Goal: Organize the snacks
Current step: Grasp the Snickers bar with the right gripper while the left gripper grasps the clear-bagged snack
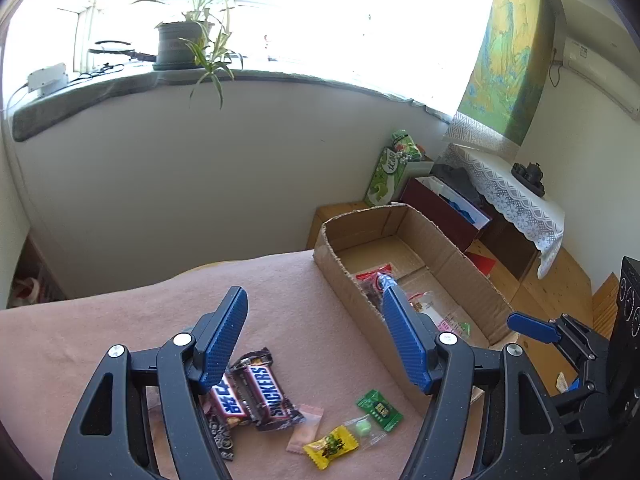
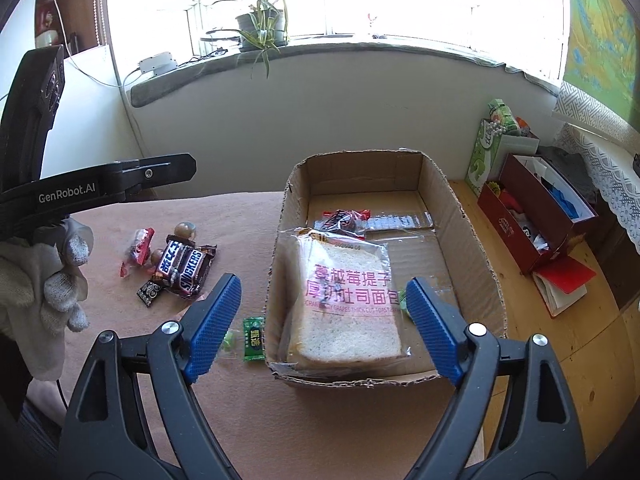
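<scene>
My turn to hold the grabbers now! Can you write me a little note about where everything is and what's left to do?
Left tool: open, empty, above the snack pile.
Right tool: open, empty, above the box.
Brown cardboard box: holds the bagged slice of white toast and a red-wrapped snack.
Still on the pink tablecloth: two brown Snickers bars, a green candy packet, a yellow candy, a pale pink wrapped candy, a clear-wrapped green sweet, plus other small sweets.
Left to do: probably move those into the box.
</scene>
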The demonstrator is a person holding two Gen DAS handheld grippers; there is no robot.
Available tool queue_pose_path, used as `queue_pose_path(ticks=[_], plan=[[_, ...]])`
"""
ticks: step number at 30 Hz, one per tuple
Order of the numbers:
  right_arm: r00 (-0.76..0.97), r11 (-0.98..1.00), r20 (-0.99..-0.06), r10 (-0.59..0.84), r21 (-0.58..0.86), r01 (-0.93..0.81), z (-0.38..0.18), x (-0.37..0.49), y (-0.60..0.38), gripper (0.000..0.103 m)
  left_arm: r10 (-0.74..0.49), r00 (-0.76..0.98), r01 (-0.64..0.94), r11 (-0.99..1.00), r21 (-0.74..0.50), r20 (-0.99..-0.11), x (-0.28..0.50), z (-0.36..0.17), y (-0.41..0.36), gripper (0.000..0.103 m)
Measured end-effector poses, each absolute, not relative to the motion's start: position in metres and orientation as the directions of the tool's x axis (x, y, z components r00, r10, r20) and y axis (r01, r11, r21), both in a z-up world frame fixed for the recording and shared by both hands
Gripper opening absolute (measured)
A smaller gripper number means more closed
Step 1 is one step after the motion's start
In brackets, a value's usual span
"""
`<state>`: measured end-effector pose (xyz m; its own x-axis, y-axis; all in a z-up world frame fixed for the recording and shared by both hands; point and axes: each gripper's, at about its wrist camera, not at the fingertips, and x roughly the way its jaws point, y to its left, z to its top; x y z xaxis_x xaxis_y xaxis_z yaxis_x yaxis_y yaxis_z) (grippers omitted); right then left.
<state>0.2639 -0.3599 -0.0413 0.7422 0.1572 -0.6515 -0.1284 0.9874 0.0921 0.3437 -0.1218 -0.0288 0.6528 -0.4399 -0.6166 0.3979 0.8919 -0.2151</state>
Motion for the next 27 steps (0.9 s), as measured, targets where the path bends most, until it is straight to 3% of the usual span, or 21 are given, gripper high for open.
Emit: queue_pose_path(ticks=[18, 27], plan=[[0.642, 0.942, -0.701, 0.310, 0.137, -0.305, -0.062, 0.262, -0.272, 0.087, -0.349, 0.640, 0.232, 0.937, -0.261, -0.685, 0.326, -0.078, -0.012, 0.069], [0.565, 0.922, -0.730, 0.383, 0.268, -0.279, -0.062, 0.305, -0.255, 0.087, -0.379, 0.575, 0.177, 0.923, -0.342, -0.725, 0.347, -0.107, 0.000, 0.068]])
